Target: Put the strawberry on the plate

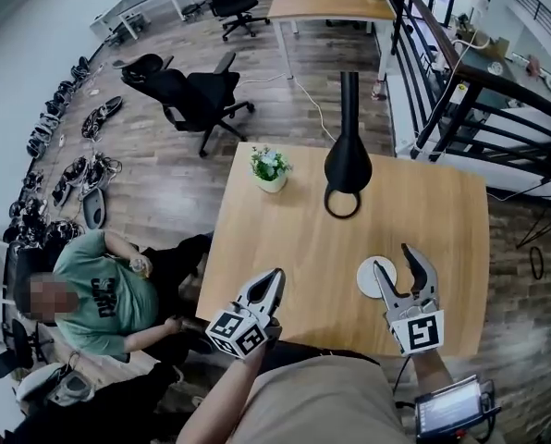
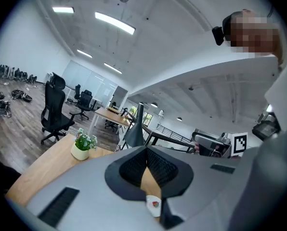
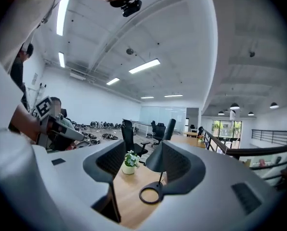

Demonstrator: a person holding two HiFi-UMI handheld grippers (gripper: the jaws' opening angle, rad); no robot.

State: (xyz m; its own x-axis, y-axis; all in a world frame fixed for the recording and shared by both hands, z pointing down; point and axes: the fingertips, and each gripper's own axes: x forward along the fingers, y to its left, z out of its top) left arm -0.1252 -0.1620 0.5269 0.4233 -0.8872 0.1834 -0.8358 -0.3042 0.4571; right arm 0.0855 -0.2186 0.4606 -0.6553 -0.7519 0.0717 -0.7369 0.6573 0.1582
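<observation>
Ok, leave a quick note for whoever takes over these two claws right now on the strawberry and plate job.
Left claw: shut, nothing in it, near the front edge of the table.
Right claw: open, empty, in front of the plate in the head view.
Strawberry: lying on the white plate, as the left gripper view shows; the head view does not show it.
Done: the strawberry is on the plate.
Left: probably only drawing both claws clear.
</observation>
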